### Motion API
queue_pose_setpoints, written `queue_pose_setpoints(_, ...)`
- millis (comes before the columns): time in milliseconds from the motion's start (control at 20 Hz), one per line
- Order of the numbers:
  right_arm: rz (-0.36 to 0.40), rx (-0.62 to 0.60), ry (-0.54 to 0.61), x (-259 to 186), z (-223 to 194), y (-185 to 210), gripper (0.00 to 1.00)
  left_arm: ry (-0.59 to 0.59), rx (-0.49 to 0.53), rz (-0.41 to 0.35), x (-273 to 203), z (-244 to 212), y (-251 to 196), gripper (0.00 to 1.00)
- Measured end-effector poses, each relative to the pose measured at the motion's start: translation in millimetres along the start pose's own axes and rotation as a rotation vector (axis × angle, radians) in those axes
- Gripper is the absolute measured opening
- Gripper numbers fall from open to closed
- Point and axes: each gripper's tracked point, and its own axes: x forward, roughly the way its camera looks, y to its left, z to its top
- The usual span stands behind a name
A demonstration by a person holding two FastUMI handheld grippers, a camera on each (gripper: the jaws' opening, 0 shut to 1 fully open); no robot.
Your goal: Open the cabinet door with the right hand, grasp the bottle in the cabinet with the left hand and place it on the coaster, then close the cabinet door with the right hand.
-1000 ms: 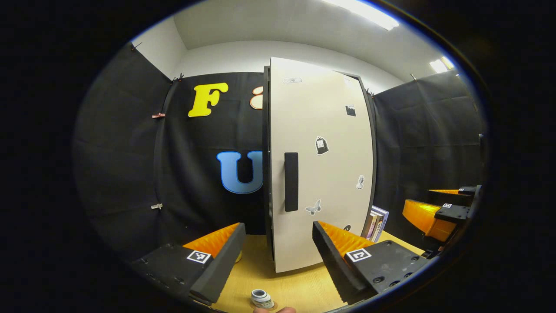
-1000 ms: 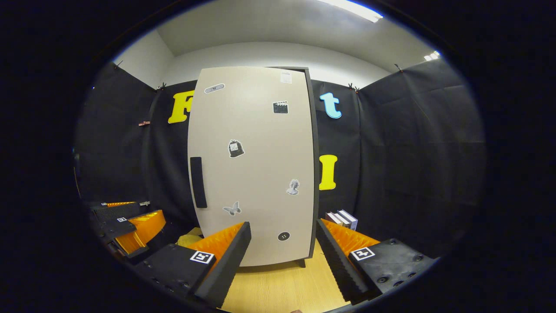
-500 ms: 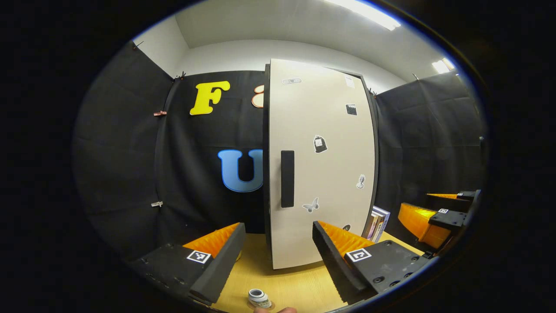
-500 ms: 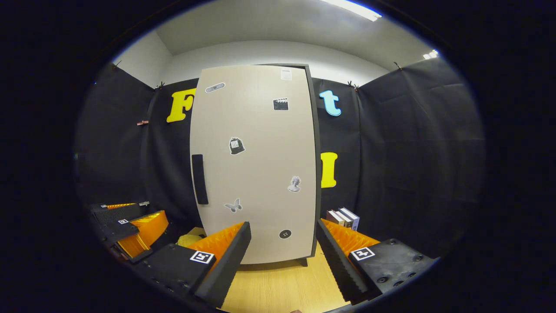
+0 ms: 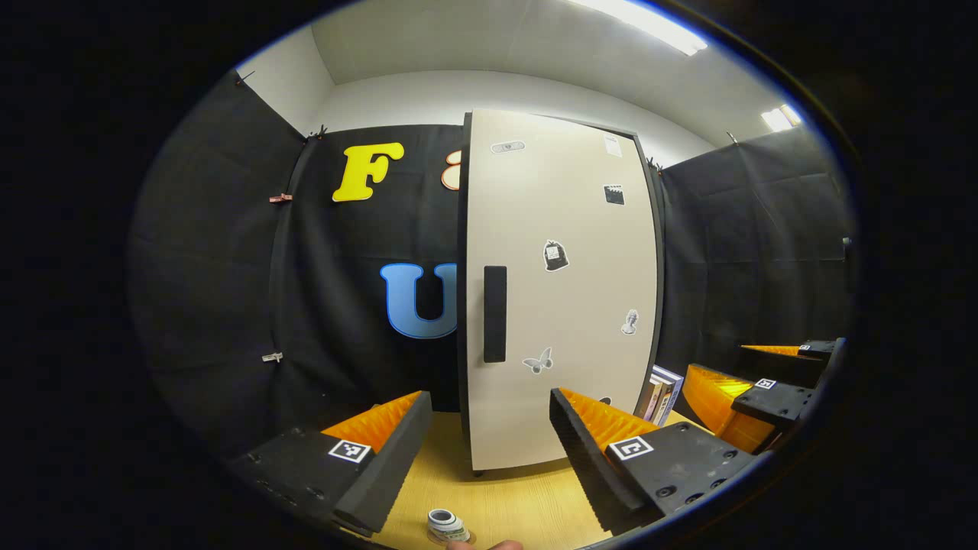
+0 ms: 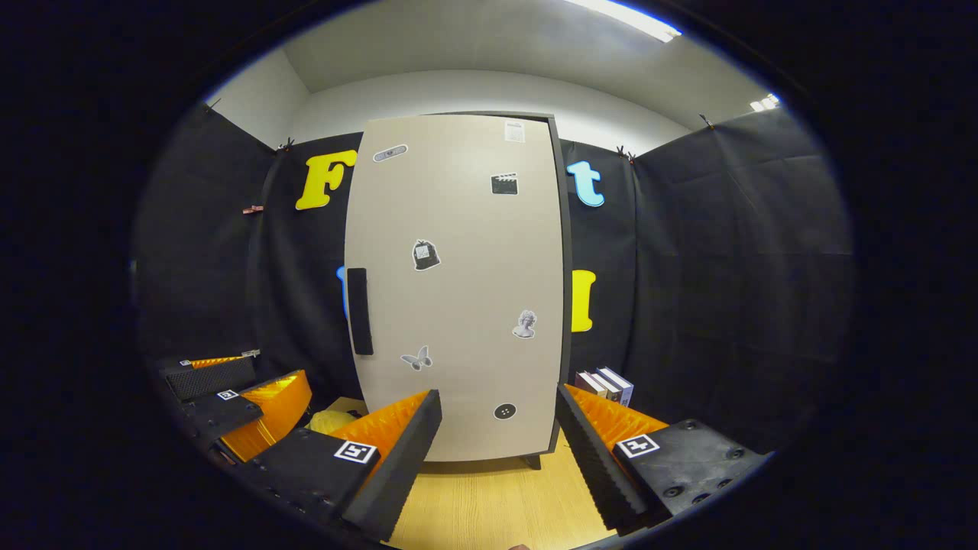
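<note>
Cabinet door (image 5: 561,290): standing shut, its beige face filling the 12 o'clock stretch of the left gripper view; in the right gripper view (image 6: 458,283) it is sitting straight ahead between the fingers.
Handle (image 5: 494,314): a black vertical bar lying near the door's left edge, at about mid-height.
Stickers: small black-and-white ones are dotting the door face, among them a butterfly (image 6: 416,357) below the handle's level.
Left gripper (image 5: 489,451): its two orange-and-black fingers are standing wide apart with nothing between them, hanging in front of the door and touching nothing.
Right gripper (image 6: 497,451): its fingers are likewise spread wide and holding nothing, facing the door's lower half; it is also showing at 4 o'clock in the left gripper view (image 5: 752,389).
Bottle (image 5: 445,525): standing upright on the table at 6 o'clock in the left gripper view, well clear of the door, on a brownish disc that may be the coaster; the edge of the picture is cutting it off.
Books (image 6: 605,384): a few are standing at 4 o'clock beside the cabinet's right side.
Yellow object (image 6: 331,421): lying at 8 o'clock by the cabinet's foot, half hidden behind a finger; what it is cannot be told.
Table (image 6: 489,504): bare light wood is running from the fingers up to the cabinet's base.
Booth wall (image 6: 726,267): black cloth is closing in behind the cabinet and on both sides.
</note>
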Motion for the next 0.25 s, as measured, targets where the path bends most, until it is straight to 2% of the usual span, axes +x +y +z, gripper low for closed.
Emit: queue_pose_setpoints(250, 0.006, -0.006, -0.003, 3.0, 1.1, 5.0, 0.98, -0.001, -0.007, -0.002, 1.5, -0.2, -2.8, 0.98)
